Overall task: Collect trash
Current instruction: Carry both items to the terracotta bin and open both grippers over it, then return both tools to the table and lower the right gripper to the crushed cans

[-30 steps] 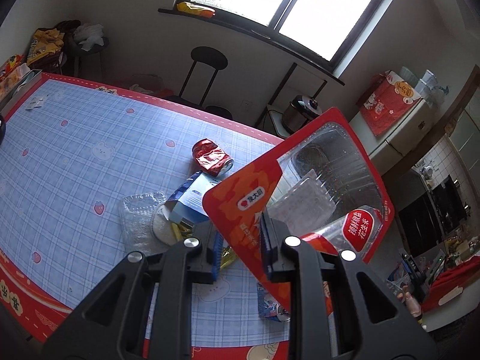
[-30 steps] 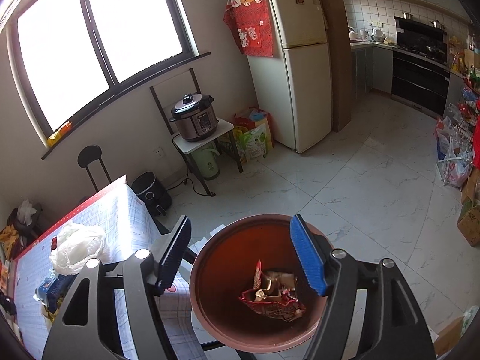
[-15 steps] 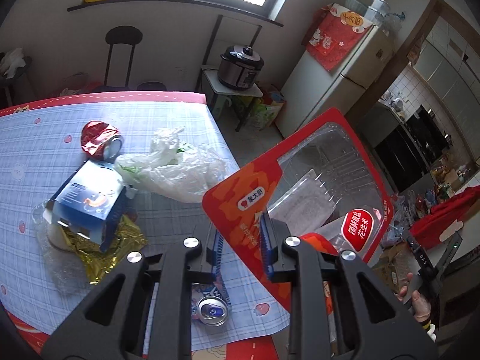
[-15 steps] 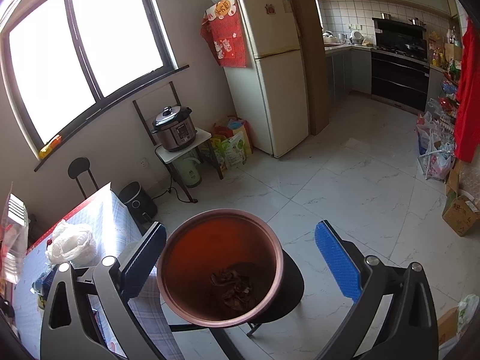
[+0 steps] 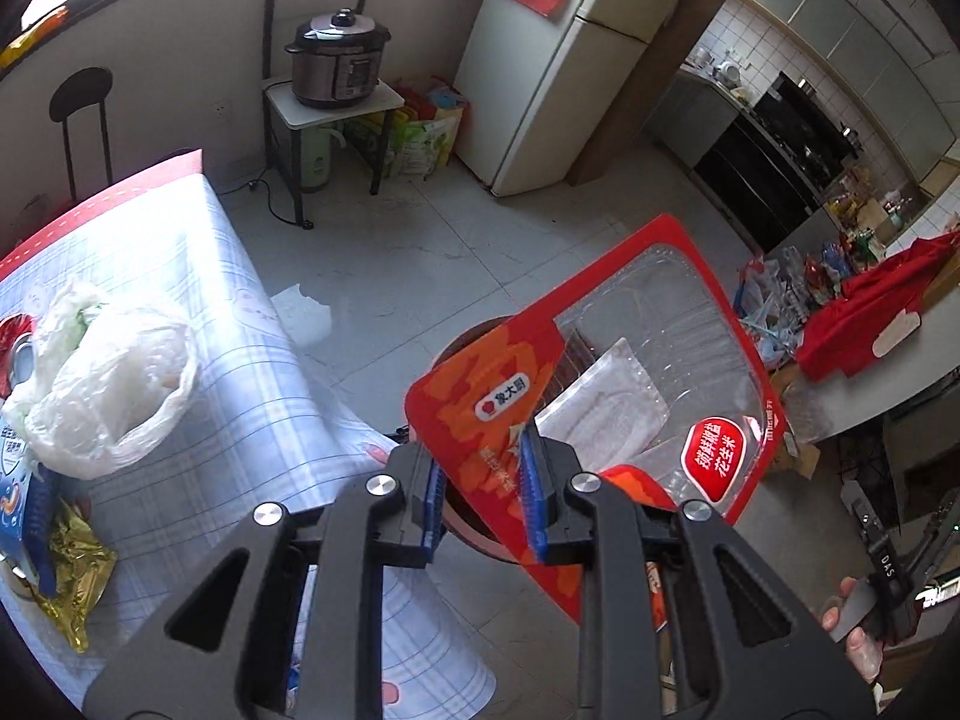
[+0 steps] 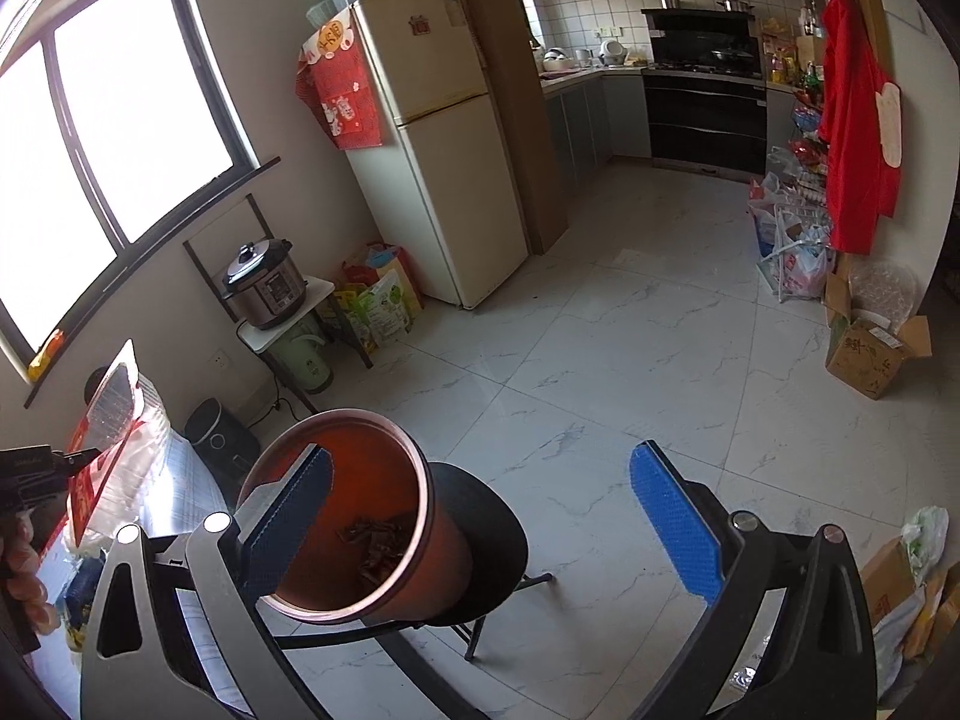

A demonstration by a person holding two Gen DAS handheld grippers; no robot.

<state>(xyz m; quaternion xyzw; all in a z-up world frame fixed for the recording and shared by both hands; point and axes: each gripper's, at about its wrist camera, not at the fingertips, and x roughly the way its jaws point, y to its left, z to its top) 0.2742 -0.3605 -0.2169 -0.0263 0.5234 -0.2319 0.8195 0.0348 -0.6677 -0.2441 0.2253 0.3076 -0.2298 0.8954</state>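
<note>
The left gripper (image 5: 480,480) is clamped on the lower corner of a red snack package (image 5: 600,384), a flat printed card with a clear plastic window and a moulded tray behind it. It looks very light, thin and springy, likely to flex and flutter, and the glossy surface could slide between the pads, so the printed card corner where the jaws now bite seems a safer hold than the crackly clear window. The package hangs in the air past the table's corner, and a brown rim just visible behind it suggests it is over the bin. In the right wrist view the right gripper (image 6: 480,516) stands wide apart, holding nothing, with the brown bin (image 6: 354,516) on a black stool just beyond its left finger, some wrappers lying at the bottom. A second ago the left camera looked across the tablecloth (image 5: 252,420) toward the window with the package above the clutter; it has since swung off the table's edge toward the floor, fridge and kitchen. The right gripper, then framing the bin closely, has pulled back and to the side.
</note>
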